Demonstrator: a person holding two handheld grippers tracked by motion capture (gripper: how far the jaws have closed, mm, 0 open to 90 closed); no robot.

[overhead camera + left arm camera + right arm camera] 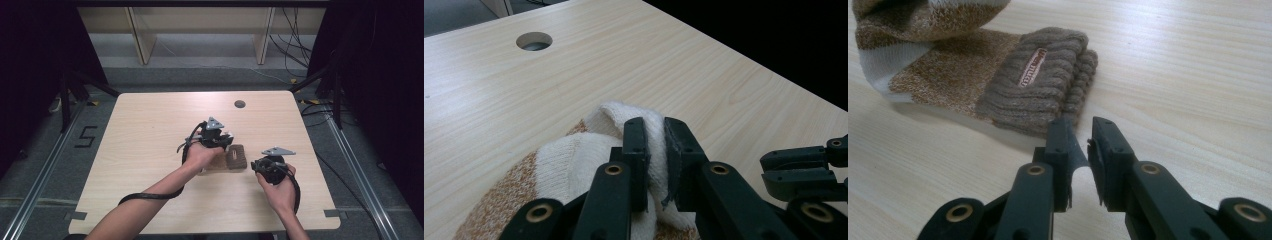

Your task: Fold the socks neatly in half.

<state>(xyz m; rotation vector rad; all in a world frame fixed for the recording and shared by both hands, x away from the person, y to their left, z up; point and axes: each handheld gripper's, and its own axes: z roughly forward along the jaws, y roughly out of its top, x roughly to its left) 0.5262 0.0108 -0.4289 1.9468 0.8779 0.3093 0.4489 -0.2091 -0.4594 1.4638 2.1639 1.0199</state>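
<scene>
From the high view, a light wooden table [150,150] carries a sock [235,157] near its middle; the left gripper [220,140] sits over the sock's left part, and the right gripper [260,164] rests just right of the brown cuff, apart from it.

In the left gripper view, the left gripper [655,150] is clenched on a raised fold of the sock's [569,165] white toe end. A round cable hole [534,41] lies farther off in the table.

In the right gripper view, the right gripper [1080,140] holds nothing, its jaws a narrow gap apart, just short of the ribbed brown cuff [1043,80] with its small label [1031,67].
</scene>
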